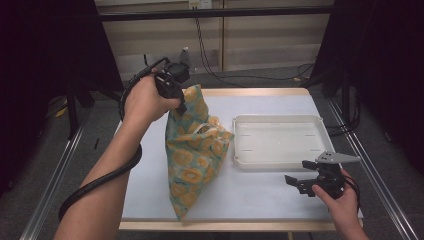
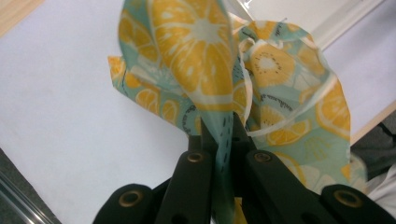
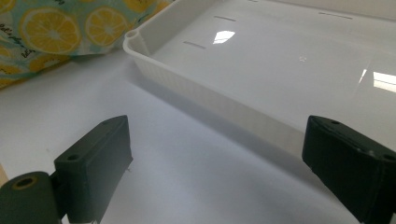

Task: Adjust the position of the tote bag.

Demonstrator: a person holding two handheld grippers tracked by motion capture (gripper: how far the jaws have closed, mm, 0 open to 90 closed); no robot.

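A lab recording booth: black curtains (image 1: pixel 45 75), metal frame rails (image 1: pixel 55 170), loose cables (image 1: pixel 235 75) behind the table (image 1: pixel 150 200).

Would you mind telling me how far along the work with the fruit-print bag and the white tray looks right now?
Done: the left gripper is shut on a top corner of the fruit-print bag and holds it up, its bottom on the table. In hand: that lift. Left: the white tray has nothing in it, and the right gripper waits open in front of it, so any emptying or transfer probably has not begun.
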